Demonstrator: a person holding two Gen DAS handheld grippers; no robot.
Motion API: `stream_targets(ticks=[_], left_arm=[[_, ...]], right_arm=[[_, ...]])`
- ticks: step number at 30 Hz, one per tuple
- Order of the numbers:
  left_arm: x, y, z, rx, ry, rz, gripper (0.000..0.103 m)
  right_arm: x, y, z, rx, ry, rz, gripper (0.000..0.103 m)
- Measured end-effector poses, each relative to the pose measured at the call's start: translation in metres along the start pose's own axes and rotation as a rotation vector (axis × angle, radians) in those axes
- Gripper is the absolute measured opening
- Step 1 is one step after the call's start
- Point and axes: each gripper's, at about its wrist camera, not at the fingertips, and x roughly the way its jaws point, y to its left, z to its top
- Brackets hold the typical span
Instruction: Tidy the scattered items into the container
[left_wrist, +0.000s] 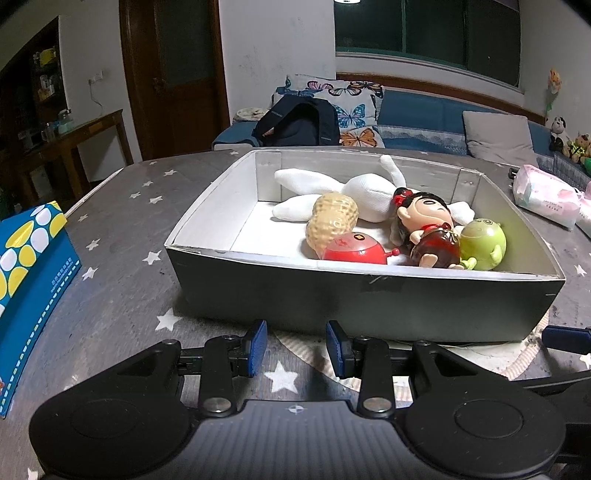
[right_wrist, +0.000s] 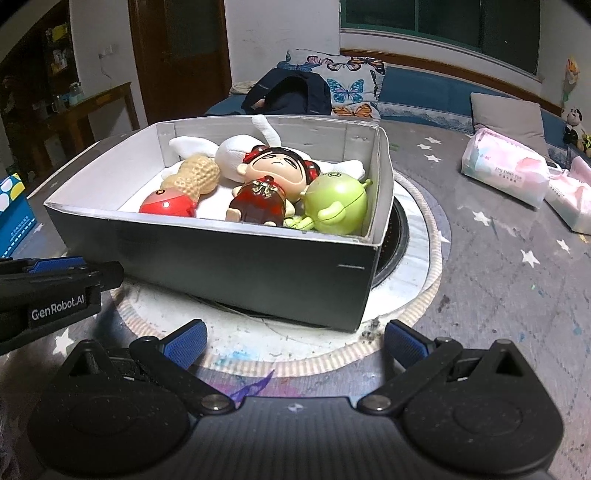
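A dark box with a white inside (left_wrist: 369, 295) (right_wrist: 240, 266) stands on the star-patterned table. In it lie a white plush rabbit (left_wrist: 354, 195) (right_wrist: 232, 155), a peanut toy (left_wrist: 332, 221) (right_wrist: 195, 177), a red round toy (left_wrist: 354, 251) (right_wrist: 166, 205), a doll in a red dress (left_wrist: 428, 229) (right_wrist: 266, 184) and a green round toy (left_wrist: 480, 243) (right_wrist: 336, 206). My left gripper (left_wrist: 295, 350) hovers just before the box's near wall, open and empty. My right gripper (right_wrist: 295, 345) is wide open and empty near the box's front right corner. The left gripper's body (right_wrist: 55, 291) shows at the left of the right wrist view.
A blue box with yellow and white dots (left_wrist: 29, 280) (right_wrist: 11, 210) stands at the table's left. Pink-and-white tissue packs (left_wrist: 546, 199) (right_wrist: 506, 173) lie at the right. A round mat (right_wrist: 417, 280) lies under the box. A sofa with cushions and a dark backpack (left_wrist: 299, 125) is behind.
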Motion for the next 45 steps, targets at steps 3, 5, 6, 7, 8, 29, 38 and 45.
stream_targets(ticks=[3,5,6,7,8,29,38,45], left_arm=[[0.003,0.000,0.001,0.003,0.002,-0.001,0.037],[0.005,0.000,0.002,0.005,0.005,-0.003,0.037],[0.005,0.000,0.002,0.007,0.007,-0.004,0.037],[0.006,0.000,0.002,0.009,0.010,-0.004,0.037],[0.007,-0.001,0.002,0.010,0.014,-0.004,0.037],[0.012,-0.002,0.001,0.012,0.045,0.013,0.037],[0.012,0.000,0.000,0.002,0.052,0.020,0.037],[0.011,0.000,0.000,0.001,0.051,0.019,0.037]], right_arm=[[0.002,-0.001,0.001,0.003,0.000,-0.005,0.103],[0.003,-0.001,0.002,0.007,-0.001,-0.006,0.103],[0.004,-0.001,0.003,0.008,0.000,-0.007,0.103],[0.004,-0.001,0.003,0.008,0.000,-0.007,0.103],[0.005,-0.001,0.004,0.008,0.000,-0.008,0.103],[0.008,-0.001,0.006,0.005,0.000,-0.019,0.103],[0.008,-0.002,0.006,0.007,-0.001,-0.020,0.103],[0.009,-0.001,0.005,0.004,-0.001,-0.025,0.103]])
